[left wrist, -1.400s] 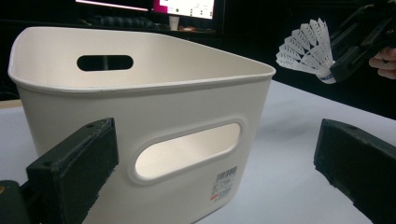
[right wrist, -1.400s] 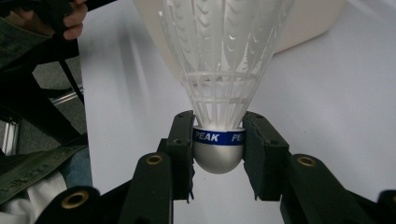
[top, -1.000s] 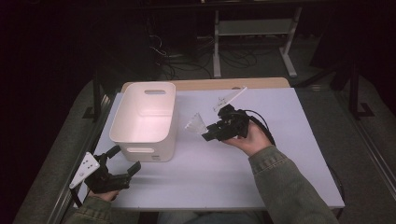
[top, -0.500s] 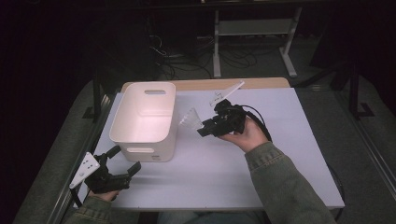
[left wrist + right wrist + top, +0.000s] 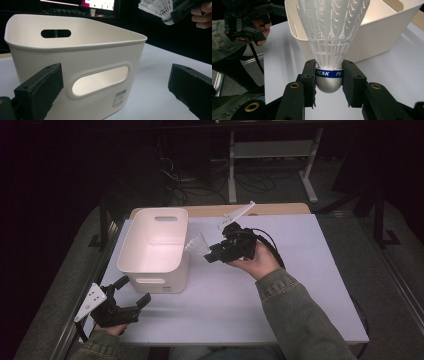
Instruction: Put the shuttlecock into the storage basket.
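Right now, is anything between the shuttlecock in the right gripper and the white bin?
Nothing visible. The right gripper holds the shuttlecock by its cork, just beside the bin rim. The bin's inside looks bare, and the left gripper sits apart at the near end.

Right gripper point(image 5: 329, 82): jaws clamped on the shuttlecock point(image 5: 329, 45) at its blue-banded base
Skirt: stands up beyond the jaws
Basket point(image 5: 372, 42): just behind the shuttlecock
Left gripper point(image 5: 249, 22): far off, upper left
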A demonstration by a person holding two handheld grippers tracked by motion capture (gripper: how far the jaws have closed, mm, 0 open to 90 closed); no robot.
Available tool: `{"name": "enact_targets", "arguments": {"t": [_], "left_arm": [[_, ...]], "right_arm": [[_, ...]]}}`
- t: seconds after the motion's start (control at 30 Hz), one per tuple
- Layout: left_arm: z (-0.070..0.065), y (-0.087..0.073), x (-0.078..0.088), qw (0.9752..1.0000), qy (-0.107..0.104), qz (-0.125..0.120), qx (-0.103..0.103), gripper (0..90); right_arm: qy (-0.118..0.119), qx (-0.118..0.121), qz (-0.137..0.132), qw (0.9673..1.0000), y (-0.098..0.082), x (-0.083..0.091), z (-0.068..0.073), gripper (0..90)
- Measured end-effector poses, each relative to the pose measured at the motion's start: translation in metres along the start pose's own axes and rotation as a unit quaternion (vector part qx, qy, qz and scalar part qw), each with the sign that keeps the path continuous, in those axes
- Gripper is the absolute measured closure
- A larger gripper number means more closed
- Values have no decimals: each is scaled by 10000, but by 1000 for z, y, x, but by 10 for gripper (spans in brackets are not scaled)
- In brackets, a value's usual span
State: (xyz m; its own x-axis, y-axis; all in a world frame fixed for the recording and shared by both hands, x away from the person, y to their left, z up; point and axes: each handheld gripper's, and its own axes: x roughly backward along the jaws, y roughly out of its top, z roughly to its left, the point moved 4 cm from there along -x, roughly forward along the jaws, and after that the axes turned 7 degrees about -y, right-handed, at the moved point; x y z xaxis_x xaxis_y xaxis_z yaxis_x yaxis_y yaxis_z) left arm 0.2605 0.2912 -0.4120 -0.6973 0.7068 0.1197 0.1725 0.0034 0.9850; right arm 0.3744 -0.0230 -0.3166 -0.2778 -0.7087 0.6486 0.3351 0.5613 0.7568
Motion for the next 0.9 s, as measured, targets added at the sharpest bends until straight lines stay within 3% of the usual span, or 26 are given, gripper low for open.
{"name": "enact_targets", "arguments": {"t": [0.27,0.77,0.8,0.9], "left_arm": [[0,0,0,10000,-3,-6,9,0],[1,0,0,10000,-3,-10,-22,0],[1,0,0,10000,-3,-11,-31,0],[0,0,0,10000,2,-25,38,0]], "right_arm": [[33,170,-93,9998,13,-2,3,638],[127,184,-183,9996,33,-10,5,639],[154,106,-184,9997,34,-11,6,638],[173,188,-215,9994,37,-15,5,638]]}}
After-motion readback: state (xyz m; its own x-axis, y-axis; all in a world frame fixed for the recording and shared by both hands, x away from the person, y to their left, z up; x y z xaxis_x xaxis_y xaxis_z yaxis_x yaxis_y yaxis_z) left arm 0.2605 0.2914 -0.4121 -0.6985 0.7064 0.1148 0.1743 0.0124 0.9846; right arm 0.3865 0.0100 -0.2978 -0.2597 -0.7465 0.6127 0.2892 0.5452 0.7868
